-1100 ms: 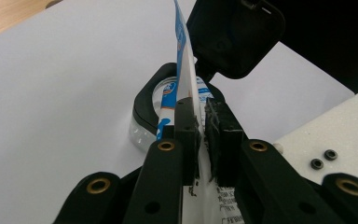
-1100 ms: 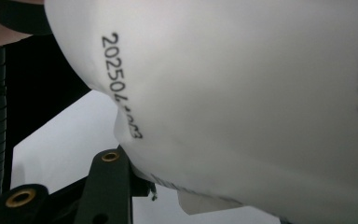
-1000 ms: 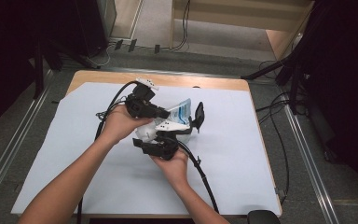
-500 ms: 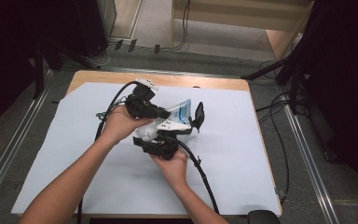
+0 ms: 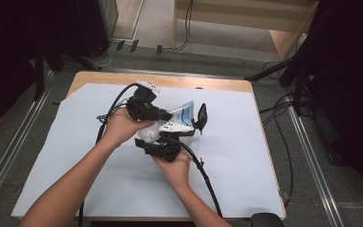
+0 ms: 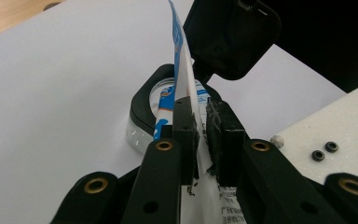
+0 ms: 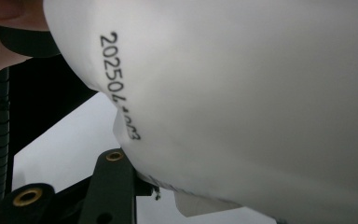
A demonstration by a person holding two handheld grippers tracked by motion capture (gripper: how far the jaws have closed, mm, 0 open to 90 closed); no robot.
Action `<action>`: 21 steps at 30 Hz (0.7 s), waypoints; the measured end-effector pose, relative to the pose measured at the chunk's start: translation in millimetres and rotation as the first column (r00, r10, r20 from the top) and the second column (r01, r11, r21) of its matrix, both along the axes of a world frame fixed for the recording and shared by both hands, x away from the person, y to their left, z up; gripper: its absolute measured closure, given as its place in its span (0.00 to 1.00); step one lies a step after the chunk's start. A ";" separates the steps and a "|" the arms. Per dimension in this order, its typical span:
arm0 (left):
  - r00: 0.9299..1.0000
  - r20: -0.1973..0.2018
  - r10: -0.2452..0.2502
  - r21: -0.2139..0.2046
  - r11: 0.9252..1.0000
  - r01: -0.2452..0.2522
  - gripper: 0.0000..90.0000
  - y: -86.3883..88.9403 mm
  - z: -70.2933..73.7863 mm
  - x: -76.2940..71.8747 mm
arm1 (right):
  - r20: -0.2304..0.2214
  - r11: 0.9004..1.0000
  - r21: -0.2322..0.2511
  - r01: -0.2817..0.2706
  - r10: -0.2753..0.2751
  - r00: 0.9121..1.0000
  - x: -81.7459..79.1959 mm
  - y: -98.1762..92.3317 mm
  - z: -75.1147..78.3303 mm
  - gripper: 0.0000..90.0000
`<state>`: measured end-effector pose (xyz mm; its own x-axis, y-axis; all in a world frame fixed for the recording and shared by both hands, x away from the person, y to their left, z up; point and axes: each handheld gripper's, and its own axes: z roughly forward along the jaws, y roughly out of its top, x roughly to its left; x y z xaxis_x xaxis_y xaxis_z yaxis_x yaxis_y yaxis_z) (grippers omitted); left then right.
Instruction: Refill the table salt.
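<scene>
White and blue, the pouch (image 6: 182, 70) hangs over a clear tub (image 6: 154, 108) at mid-table. My left gripper (image 6: 200, 126) pinches its edge tight; my right gripper (image 5: 163, 142) is pressed against it, grip unclear.

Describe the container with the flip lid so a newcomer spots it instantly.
Start at the white sheet covering the table, then find the hands at its centre. Just beyond the blue-and-white pouch sits a round clear container, the only item with a black rim and raised black lid.
</scene>
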<state>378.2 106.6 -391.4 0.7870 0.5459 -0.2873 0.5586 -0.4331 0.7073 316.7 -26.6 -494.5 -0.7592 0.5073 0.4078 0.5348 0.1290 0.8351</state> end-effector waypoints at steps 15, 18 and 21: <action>1.000 -0.003 0.002 -0.009 1.000 -0.002 0.92 0.0 -1.5 -0.8 | -0.002 1.000 -0.015 -0.003 0.003 1.000 -0.3 -0.2 -0.4 0.63; 1.000 0.003 0.004 -0.002 1.000 -0.003 0.92 -0.5 -1.3 -1.5 | -0.003 1.000 -0.020 -0.006 0.006 1.000 -1.0 -1.0 -0.2 0.63; 1.000 0.002 0.003 -0.010 1.000 -0.003 0.92 -0.3 -1.3 -1.3 | -0.005 1.000 -0.015 -0.004 0.004 1.000 -0.9 -1.1 0.1 0.63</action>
